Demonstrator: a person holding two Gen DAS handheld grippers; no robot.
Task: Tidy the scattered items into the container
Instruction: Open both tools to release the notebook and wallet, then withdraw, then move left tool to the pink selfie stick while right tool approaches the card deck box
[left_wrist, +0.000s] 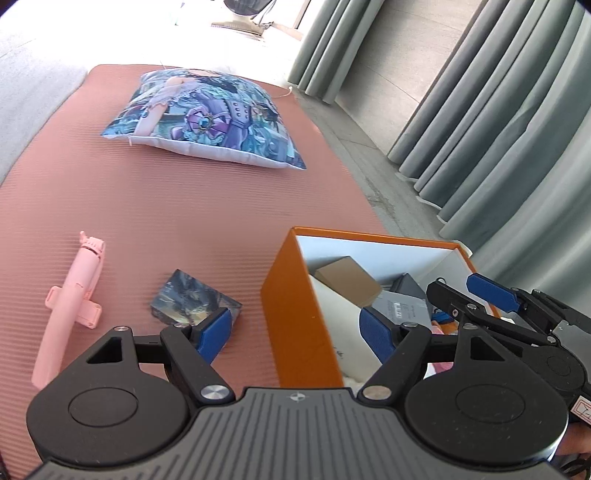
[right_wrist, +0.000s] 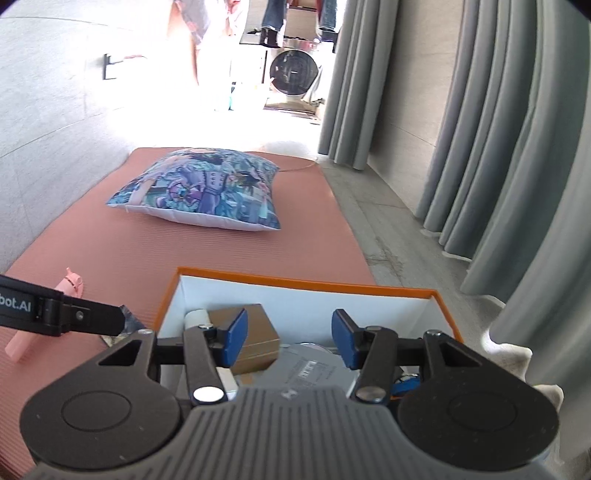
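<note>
Orange box (right_wrist: 301, 283) | "bot.AI" on left hand-held gripper (left_wrist: 297, 325), wide, empty | right hand-held gripper (right_wrist: 290, 341) half-wide, empty

A pink mat (left_wrist: 147, 206) carries a pillow (left_wrist: 207, 118), orange box (left_wrist: 295, 314), pink stick (left_wrist: 70, 299) and card (left_wrist: 188, 295).

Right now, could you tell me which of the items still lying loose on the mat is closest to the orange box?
The small picture-printed box, lying just left of the orange box; the pink selfie stick lies farther left.
</note>
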